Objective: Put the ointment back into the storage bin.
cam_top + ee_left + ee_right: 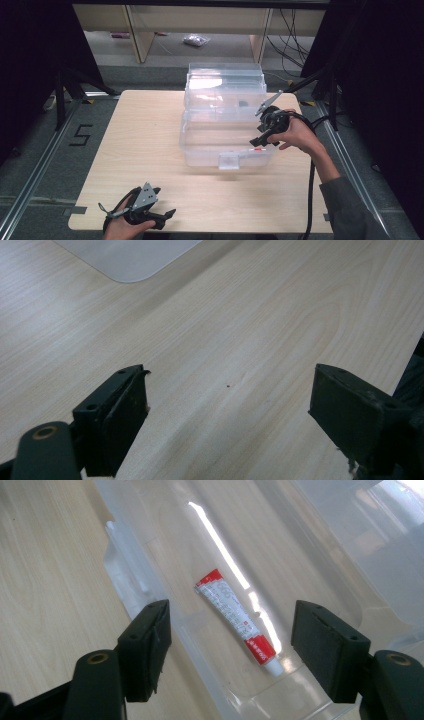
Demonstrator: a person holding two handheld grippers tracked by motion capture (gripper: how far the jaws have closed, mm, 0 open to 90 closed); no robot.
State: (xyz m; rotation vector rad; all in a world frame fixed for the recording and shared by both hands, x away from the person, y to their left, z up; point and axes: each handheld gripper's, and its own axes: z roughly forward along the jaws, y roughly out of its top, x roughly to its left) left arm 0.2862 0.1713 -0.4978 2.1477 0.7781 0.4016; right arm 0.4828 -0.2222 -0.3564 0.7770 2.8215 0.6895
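Lying flat, glossy red-white tube [236, 623] inside clear bin [320, 540]

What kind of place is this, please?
Probably a lab recording station: a wooden table on floor rails, black curtains at the sides, loose cables behind.

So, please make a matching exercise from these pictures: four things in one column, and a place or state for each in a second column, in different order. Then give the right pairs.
Things:
1. left gripper
2. right gripper
3. red and white tube
4. clear plastic box

Places or states:
A. lying flat on the box floor
B. open, at the near table edge
C. lid up, mid-table
D. open, at the box's right side

Pairs: 1-B, 2-D, 3-A, 4-C
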